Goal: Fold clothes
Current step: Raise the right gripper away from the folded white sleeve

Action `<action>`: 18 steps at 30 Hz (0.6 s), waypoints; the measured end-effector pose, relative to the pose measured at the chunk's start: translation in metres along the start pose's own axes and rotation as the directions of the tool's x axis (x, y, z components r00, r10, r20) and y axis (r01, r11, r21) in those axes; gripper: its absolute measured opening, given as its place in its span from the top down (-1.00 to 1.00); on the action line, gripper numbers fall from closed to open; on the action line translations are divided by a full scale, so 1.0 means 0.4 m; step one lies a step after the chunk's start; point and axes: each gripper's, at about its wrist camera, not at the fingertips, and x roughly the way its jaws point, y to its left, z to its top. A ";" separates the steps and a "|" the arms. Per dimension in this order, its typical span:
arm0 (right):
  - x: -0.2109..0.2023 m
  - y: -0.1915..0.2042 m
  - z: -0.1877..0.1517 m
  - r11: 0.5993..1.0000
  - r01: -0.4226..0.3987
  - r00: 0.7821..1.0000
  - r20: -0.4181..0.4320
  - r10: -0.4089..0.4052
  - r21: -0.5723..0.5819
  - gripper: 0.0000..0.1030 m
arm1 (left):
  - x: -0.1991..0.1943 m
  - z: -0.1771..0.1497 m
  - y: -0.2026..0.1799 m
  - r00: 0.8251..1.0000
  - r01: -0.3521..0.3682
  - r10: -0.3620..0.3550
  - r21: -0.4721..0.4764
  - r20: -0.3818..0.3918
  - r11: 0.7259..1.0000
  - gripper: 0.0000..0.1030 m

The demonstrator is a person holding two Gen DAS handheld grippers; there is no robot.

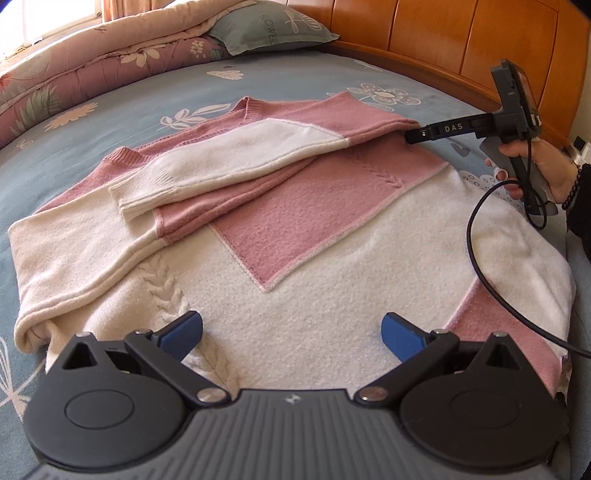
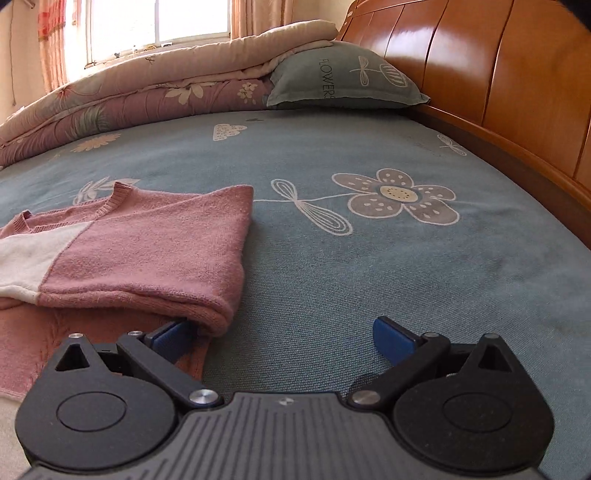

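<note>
A pink and white knit sweater [image 1: 295, 236] lies flat on the blue floral bedsheet [image 1: 280, 81], with both sleeves folded across its body. My left gripper [image 1: 291, 332] is open and empty, just above the sweater's white lower part. My right gripper [image 2: 282, 332] is open at the sweater's folded right shoulder [image 2: 147, 258]; its left fingertip [image 2: 170, 338] sits under the fold's edge, its right one over bare sheet. In the left wrist view the right gripper [image 1: 413, 136] touches that shoulder fold.
A folded pink floral quilt [image 1: 92, 55] and a grey-green pillow [image 1: 269, 26] lie at the far side. A wooden headboard [image 1: 461, 44] runs along the right. A black cable [image 1: 480, 258] hangs from the right gripper across the sweater.
</note>
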 end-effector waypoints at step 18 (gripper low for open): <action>-0.091 0.141 0.087 0.961 -0.251 0.959 0.105 0.264 -0.116 -1.00 | -0.008 -0.001 0.023 1.000 -0.014 0.015 -0.030 0.007 0.999 -0.99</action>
